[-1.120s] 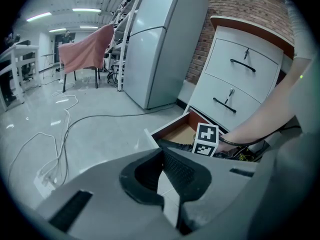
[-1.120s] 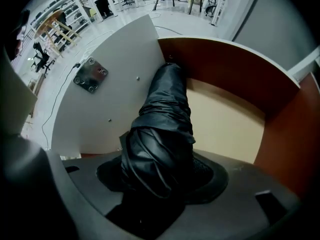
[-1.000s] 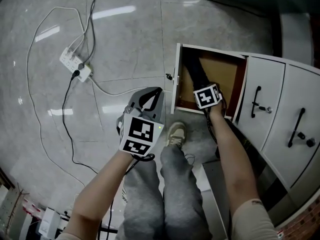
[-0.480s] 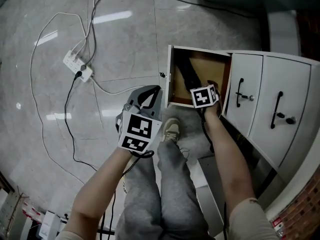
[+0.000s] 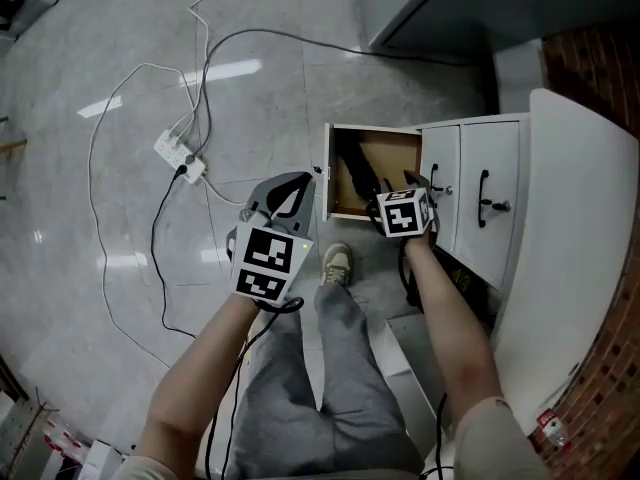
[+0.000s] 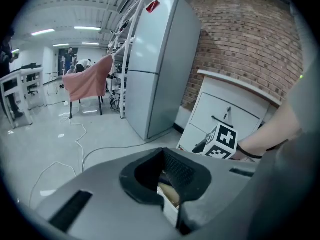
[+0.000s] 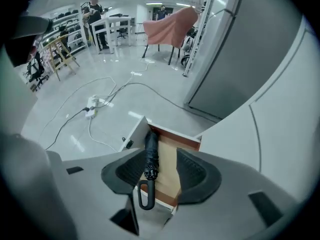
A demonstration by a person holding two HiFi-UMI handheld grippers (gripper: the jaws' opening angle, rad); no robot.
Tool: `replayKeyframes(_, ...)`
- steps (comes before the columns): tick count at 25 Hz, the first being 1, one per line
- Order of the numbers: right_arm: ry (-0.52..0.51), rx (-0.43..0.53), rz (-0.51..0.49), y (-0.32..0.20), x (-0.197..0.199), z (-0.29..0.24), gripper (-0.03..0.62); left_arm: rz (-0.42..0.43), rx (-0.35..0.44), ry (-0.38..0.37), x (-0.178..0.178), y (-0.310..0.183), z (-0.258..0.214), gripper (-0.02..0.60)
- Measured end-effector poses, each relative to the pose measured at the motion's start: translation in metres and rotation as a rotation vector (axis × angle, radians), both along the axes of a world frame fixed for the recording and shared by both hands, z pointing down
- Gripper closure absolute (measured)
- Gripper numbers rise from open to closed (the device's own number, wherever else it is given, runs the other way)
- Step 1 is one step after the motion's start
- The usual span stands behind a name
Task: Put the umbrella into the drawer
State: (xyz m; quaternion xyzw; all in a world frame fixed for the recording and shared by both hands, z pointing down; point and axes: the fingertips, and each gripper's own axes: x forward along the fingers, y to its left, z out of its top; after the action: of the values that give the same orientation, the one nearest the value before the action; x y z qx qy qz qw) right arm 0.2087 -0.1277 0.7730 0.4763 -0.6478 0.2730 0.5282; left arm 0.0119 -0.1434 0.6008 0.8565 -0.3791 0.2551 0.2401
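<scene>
The umbrella (image 7: pixel 151 151) lies in the open drawer (image 7: pixel 175 132), tip toward 12 o'clock. Its loop handle (image 7: pixel 145 196) at 6 o'clock seems to overhang the wall, so pushing the drawer in could jam it. The right tongs (image 7: pixel 160 170), just closing partway, grip nothing. The left tongs (image 6: pixel 165 181) are closed and empty.

Glossy stone floor (image 5: pixel 70 298), brown wooden drawer (image 5: pixel 398 158), matt cloth umbrella (image 7: pixel 151 154).
</scene>
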Motion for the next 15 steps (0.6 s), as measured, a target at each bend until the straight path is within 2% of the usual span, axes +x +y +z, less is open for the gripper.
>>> replayKeyframes(5,-0.122,0.098,0.119,-0.010,-0.023,-0.093,0.452,-0.012,0.052,0.013,-0.008,-0.005,-0.076,0.574)
replayKeyframes(11,-0.200,0.255,0.162,-0.026,-0.045,-0.217,0.531,-0.030,0.095,0.032,-0.021,-0.005,-0.163,0.574)
replayKeyframes(15,-0.237,0.367,0.147,-0.034,-0.056,-0.304,0.548,-0.068,0.129,0.059,-0.033,-0.003,-0.224,0.574)
